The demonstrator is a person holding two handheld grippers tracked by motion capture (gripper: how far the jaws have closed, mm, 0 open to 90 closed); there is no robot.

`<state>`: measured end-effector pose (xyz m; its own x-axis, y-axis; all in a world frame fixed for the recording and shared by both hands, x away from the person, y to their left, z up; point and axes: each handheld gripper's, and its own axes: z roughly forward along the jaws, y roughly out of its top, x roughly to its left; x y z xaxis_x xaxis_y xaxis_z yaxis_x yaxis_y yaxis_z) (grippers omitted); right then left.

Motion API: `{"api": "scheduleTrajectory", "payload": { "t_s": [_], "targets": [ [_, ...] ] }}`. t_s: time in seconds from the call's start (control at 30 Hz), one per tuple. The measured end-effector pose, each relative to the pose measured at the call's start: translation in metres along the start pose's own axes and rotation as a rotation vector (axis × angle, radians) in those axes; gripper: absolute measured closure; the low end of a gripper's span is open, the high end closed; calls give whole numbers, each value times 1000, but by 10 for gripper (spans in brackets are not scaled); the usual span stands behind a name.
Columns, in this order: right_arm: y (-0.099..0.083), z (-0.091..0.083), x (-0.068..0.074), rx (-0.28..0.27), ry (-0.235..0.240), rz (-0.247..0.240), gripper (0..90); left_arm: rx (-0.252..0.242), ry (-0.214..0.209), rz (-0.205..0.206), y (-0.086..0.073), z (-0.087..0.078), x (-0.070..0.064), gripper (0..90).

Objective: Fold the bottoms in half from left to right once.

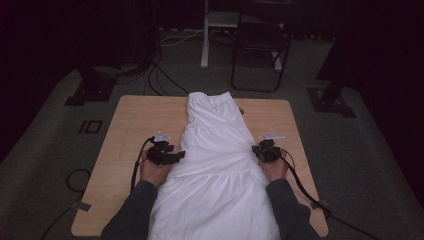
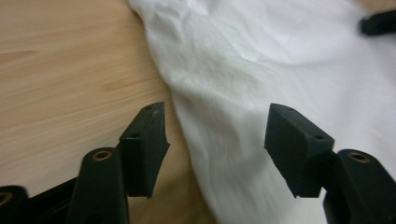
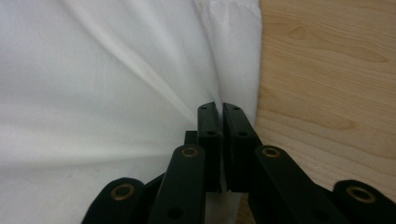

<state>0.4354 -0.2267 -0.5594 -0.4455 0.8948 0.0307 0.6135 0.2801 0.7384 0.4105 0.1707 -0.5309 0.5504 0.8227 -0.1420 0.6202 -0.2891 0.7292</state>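
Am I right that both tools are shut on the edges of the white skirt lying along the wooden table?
Not quite. The right tool is shut on the white skirt at its edge, as the right gripper view shows. The left tool, in the left gripper view, has its jaws wide apart astride the skirt's other edge, gripping nothing. The skirt does lie along the wooden table.
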Motion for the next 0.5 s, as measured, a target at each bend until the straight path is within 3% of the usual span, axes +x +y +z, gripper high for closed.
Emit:
{"api": "scheduleTrajectory", "payload": {
  "t_s": [0.07, 0.1, 0.17, 0.2, 0.23, 0.27, 0.33, 0.5],
  "targets": [
    [-1, 0, -1, -5, 5, 2, 861, 48, 41, 32, 3, 15, -3, 375],
    [-1, 0, -1, -9, 5, 1, 861, 65, 54, 34, 3, 21, -3, 422],
    [-1, 0, -1, -10, 3, 3, 862, 74, 44, 21, 0, 27, -2, 456],
    [-2, 0, 0, -13, 1, 5, 862, 57, 46, 27, -2, 27, -2, 558],
    [-3, -1, 0, -18, 1, 12, 865, 46, 14, 14, -5, 25, -1, 759],
    [-3, -1, 0, -18, 1, 12, 865, 46, 14, 14, -5, 25, -1, 815],
    [-5, -2, 2, -19, 1, 16, 867, 42, 41, 42, -10, 21, -5, 849],
    [-18, -14, 13, -26, 12, -10, 870, 11, 30, 27, -32, 5, -12, 860]
  ]
}}
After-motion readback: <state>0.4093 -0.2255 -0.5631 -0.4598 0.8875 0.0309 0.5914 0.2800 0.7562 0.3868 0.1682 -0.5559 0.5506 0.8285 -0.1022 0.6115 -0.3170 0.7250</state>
